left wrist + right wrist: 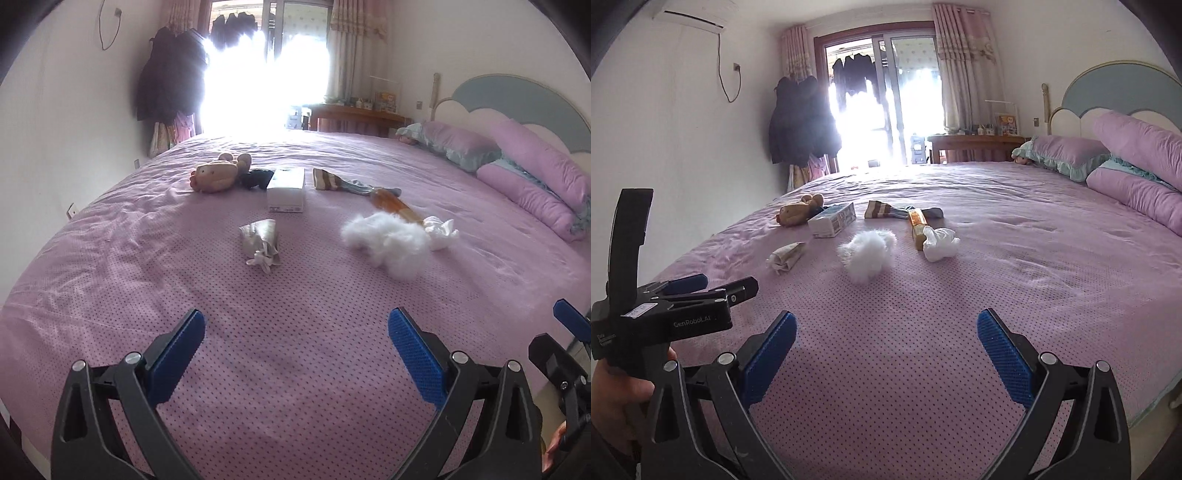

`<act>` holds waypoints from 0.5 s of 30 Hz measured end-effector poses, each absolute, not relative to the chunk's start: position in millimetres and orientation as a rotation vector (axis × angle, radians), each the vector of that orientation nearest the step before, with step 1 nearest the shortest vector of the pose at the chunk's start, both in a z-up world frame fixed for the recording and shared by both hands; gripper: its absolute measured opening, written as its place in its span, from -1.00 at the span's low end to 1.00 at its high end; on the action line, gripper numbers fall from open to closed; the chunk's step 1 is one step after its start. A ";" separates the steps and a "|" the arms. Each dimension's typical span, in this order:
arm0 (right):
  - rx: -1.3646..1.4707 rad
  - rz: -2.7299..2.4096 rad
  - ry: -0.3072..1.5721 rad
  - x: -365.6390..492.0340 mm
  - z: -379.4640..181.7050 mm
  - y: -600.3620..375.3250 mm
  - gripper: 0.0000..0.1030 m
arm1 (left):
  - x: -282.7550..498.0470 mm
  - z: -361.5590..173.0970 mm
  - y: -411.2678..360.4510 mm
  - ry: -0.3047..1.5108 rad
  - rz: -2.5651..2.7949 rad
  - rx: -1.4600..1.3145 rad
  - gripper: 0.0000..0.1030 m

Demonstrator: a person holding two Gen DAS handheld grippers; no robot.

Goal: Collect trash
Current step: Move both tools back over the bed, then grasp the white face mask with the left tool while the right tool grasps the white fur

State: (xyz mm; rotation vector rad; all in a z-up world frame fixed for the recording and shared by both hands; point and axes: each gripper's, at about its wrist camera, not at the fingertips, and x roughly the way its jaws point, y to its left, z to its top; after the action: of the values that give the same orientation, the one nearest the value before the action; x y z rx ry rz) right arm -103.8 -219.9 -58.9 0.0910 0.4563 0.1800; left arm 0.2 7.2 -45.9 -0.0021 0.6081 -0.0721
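Purple bedspread [295, 295] holds white fluff [384, 240], crumpled tissue [441, 230] and a wrapper [258, 240]. My 2 grippers, left [295, 354] and right [886, 354], gape empty; I should approach low, straddling 1 piece.

bed [110, 258]: box [286, 190] behind wrapper [260, 240] | fluff [384, 240] right of wrapper

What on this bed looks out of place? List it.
Loose litter on the pink bedspread: white fluff, crumpled tissue, scrunched paper bag, orange wrapper, small carton, stray socks.
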 end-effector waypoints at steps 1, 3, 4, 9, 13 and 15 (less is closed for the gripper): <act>0.086 0.187 0.461 -98.6 -59.6 -219.1 0.84 | 5.6 -45.4 7.2 0.608 -0.070 0.000 0.92; 0.079 0.199 0.470 -83.7 -59.8 -216.7 0.84 | 16.1 -45.7 6.5 0.611 -0.067 0.001 0.92; 0.074 0.201 0.474 -78.8 -60.5 -215.7 0.84 | 21.6 -46.6 7.0 0.613 -0.064 -0.001 0.92; 0.037 0.234 0.497 -50.9 -62.0 -205.5 0.84 | 54.1 -51.8 10.1 0.653 -0.076 -0.027 0.92; 0.054 0.299 0.511 -27.9 -61.9 -201.4 0.84 | 82.1 -57.9 14.1 0.704 -0.106 -0.049 0.92; 0.049 0.293 0.529 -15.1 -62.7 -200.4 0.84 | 97.4 -61.9 18.2 0.729 -0.116 -0.062 0.92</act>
State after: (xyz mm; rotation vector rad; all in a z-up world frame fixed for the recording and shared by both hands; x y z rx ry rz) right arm -15.1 -200.4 -62.7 0.0486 0.5287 0.2928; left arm 97.4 18.2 -61.9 -0.0622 0.7293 -0.1158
